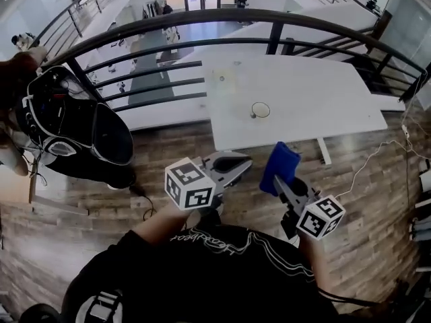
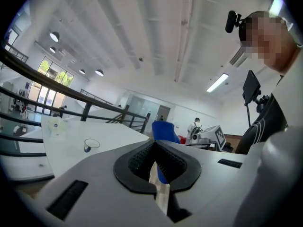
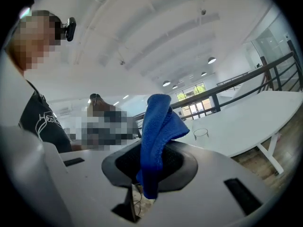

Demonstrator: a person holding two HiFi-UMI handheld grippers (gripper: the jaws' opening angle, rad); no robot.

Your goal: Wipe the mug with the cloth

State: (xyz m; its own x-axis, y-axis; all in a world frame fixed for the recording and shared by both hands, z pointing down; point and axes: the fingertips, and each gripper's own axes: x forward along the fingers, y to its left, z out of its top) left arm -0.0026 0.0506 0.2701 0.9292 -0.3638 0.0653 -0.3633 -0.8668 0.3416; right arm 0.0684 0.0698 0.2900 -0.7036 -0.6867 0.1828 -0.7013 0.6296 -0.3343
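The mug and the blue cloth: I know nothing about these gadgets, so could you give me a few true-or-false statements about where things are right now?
1. The mug stands upright on the white table. True.
2. The right gripper is clamped on the blue cloth. True.
3. The left gripper holds the mug. False: its jaws are shut with nothing between them, and the mug stands alone on the table.
4. The cloth is touching the mug. False: the cloth is held up near the person, well apart from the mug.
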